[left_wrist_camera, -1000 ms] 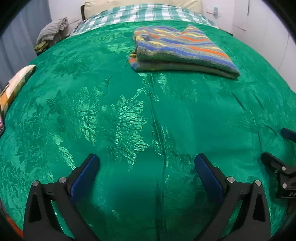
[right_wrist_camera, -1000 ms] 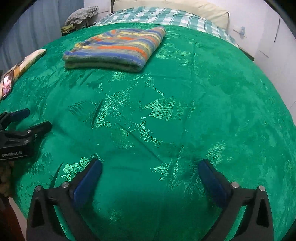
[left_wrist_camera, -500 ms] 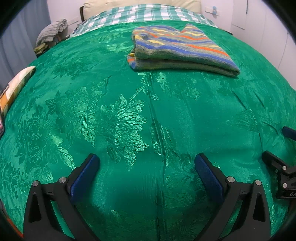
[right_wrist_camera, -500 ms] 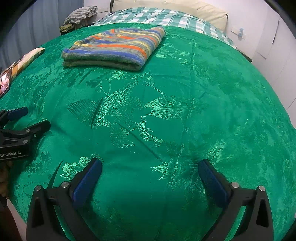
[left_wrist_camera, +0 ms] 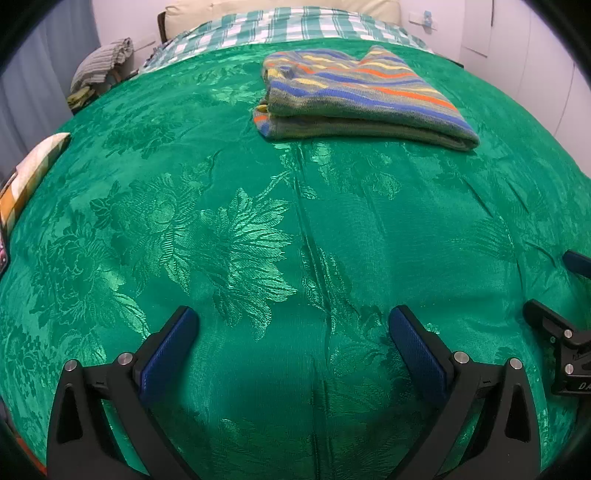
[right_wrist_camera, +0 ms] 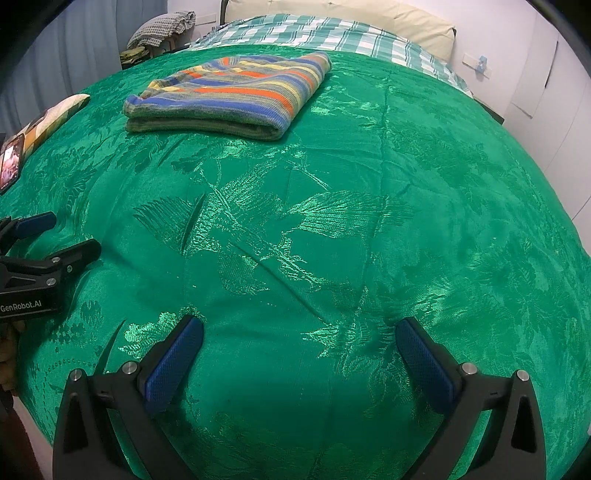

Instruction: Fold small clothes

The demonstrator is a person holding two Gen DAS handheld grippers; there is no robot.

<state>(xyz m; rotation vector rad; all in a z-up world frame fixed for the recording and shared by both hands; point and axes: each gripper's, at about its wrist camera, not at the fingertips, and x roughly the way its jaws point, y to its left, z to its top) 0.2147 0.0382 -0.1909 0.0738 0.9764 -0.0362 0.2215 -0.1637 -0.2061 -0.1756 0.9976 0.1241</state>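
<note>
From the left wrist, the left gripper [left_wrist_camera: 295, 325] hangs over the green bedspread [left_wrist_camera: 236, 206], jaws spread wide and empty; the folded striped garment [left_wrist_camera: 358, 98] lies well ahead near the checked sheet [left_wrist_camera: 295, 26]

From the right wrist, the right gripper [right_wrist_camera: 299, 332] gapes equally wide, holding nothing, garment far ahead-left

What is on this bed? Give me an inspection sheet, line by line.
Surface: green floral bedspread, lightly creased.
Job's things: striped garment, folded, lying flat at the far side.
Clutter: checked cushion and a phone at the left edge.
Grippers: left claw open and empty; right claw open and empty, both low over the bedspread.
Cables: nothing seen.
Surroundings: plaid sheet, pillow, clothes pile, white walls.
</note>
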